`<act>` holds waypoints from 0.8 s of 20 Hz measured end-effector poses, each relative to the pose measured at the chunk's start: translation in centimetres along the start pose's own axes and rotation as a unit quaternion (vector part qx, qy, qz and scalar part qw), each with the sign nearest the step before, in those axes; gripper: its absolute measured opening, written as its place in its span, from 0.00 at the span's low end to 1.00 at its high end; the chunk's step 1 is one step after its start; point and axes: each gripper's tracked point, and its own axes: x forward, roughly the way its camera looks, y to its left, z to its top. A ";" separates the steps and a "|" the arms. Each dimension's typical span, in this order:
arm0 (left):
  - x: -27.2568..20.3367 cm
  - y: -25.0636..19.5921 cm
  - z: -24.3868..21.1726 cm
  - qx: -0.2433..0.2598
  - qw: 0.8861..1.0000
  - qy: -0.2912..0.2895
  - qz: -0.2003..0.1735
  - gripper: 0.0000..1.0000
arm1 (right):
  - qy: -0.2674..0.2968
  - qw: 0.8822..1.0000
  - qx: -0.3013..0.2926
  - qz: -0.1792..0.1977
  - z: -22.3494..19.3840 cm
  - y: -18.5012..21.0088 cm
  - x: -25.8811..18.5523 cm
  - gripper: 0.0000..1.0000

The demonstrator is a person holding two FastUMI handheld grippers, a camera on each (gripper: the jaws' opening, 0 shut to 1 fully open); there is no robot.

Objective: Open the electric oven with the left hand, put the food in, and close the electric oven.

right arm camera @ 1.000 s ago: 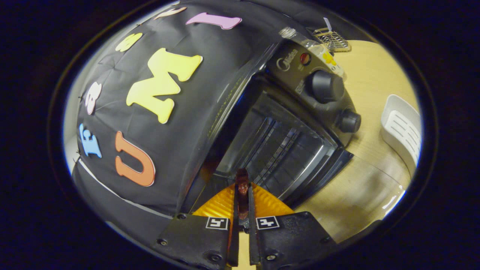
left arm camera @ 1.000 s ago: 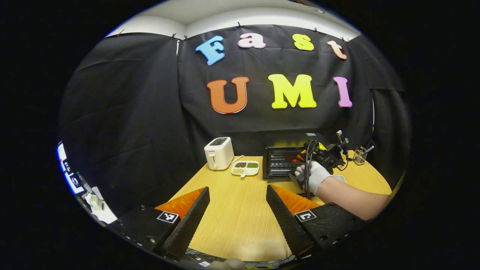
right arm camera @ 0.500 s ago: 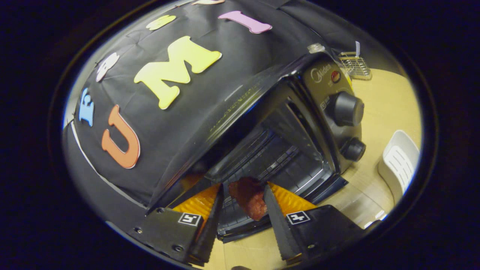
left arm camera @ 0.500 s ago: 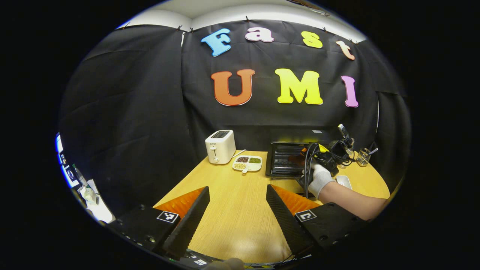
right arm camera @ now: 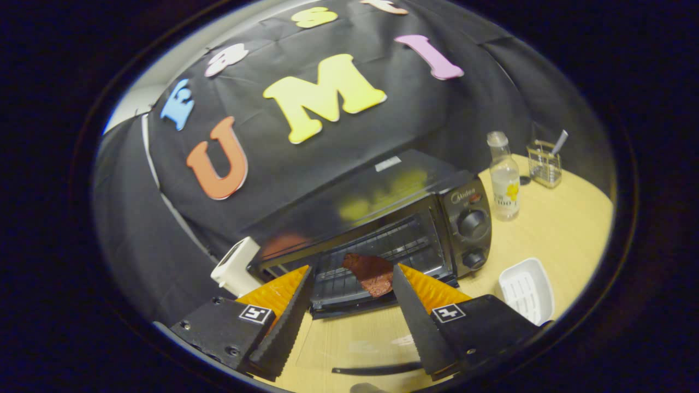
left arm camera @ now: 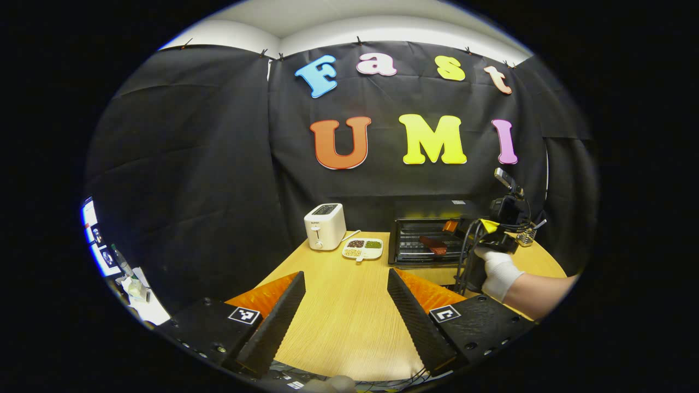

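Observation:
The black electric oven [right arm camera: 415, 191] stands open, with its glass door [right arm camera: 355, 341] folded down flat onto the table. A dark red slab of food [right arm camera: 372, 273] lies on the wire rack at the oven's mouth. My right gripper [right arm camera: 352, 305] is open, a short way in front of the food, with nothing between its fingers. In the left gripper view the oven [left arm camera: 426, 210] sits at the far right of the table with the food [left arm camera: 432, 244] inside, and a gloved hand holds the right gripper [left arm camera: 456, 226] beside it. My left gripper [left arm camera: 344, 305] hovers open over the near table.
A white toaster [left arm camera: 325, 225] and a divided dish of grains [left arm camera: 363, 248] stand left of the oven. Right of the oven are a clear bottle [right arm camera: 504, 183], a wire basket [right arm camera: 543, 164] and a white tray [right arm camera: 525, 289]. The round wooden table [left arm camera: 338, 327] has bare wood in front.
My right gripper went from shut on the food to open, left the food on the oven rack and drew back from the oven. The left gripper stayed open and barely moved.

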 end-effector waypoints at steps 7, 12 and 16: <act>-6.8 0.1 0.5 -0.023 0.998 -0.045 0.021 0.96 | -0.029 0.980 -0.187 0.059 5.2 0.9 -14.7 0.96; -8.7 -2.4 0.7 -0.024 0.998 -0.060 0.024 0.96 | -0.062 0.970 -0.222 0.071 10.4 -2.5 -23.0 0.97; -7.5 -7.8 0.1 -0.007 0.999 -0.052 0.008 0.96 | -0.070 0.968 -0.233 0.066 13.7 -7.3 -27.1 0.98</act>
